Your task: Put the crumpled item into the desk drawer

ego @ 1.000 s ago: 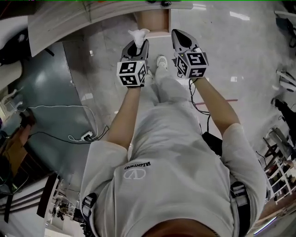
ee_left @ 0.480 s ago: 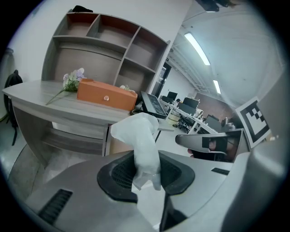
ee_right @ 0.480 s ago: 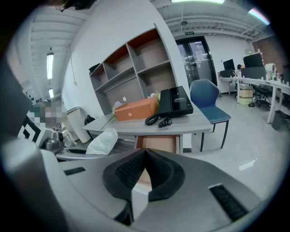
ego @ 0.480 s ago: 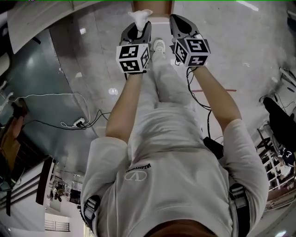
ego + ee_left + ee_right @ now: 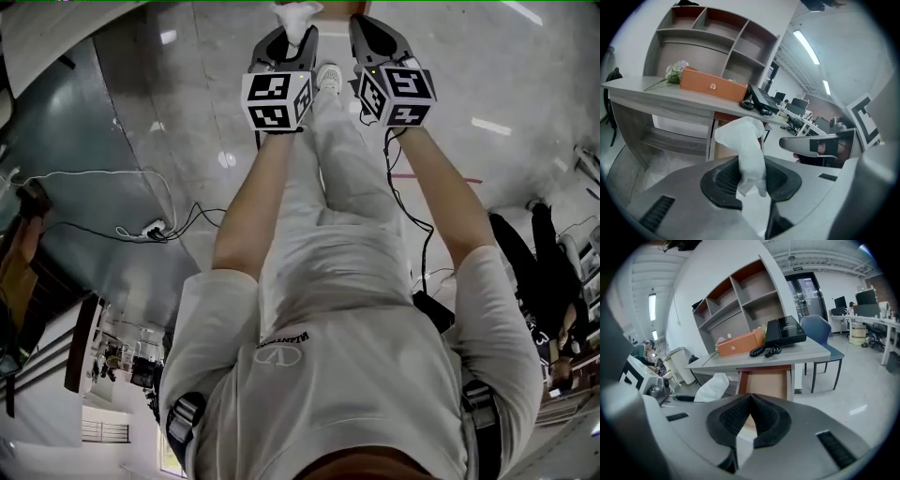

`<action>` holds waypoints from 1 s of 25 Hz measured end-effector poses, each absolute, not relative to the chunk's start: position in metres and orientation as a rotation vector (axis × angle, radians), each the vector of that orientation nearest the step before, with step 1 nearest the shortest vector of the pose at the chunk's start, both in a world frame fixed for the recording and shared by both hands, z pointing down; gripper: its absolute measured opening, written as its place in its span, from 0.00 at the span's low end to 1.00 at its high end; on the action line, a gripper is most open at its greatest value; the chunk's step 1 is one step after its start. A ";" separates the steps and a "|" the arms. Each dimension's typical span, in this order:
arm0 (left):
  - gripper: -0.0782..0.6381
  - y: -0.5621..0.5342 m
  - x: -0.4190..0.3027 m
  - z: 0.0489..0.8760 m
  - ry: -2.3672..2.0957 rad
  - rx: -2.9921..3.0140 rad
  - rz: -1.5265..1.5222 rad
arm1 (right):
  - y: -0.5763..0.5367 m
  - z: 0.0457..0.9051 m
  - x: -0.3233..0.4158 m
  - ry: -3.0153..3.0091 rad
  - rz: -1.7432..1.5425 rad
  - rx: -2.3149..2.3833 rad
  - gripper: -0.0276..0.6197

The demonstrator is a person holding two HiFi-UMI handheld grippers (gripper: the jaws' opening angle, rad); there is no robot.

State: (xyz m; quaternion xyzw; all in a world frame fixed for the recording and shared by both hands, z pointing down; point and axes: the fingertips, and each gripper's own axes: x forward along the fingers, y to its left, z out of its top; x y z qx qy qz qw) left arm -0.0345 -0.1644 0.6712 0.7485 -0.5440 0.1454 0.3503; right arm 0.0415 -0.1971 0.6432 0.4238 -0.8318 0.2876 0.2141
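Both grippers have moved farther toward the desk, so the left gripper, clamped on the tissue, nears the open drawer; the right gripper is closed and empty.

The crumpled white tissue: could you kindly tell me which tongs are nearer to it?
Left. The left tongs are clamped on the crumpled tissue; the right tongs sit shut and empty just to its right, not touching it.

We record a white short-sleeved T-shirt, pale trousers and a white shoe. The left gripper and right gripper are grey with black-and-white marker cubes.
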 end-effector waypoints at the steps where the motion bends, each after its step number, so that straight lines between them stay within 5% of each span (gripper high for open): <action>1: 0.25 -0.165 -0.035 0.676 -1.406 1.939 0.380 | -0.198 0.648 0.041 -2.303 0.804 1.180 0.04; 25: 0.25 -0.183 -0.018 0.758 -1.368 1.863 0.442 | -0.213 0.728 0.042 -2.231 0.912 1.204 0.04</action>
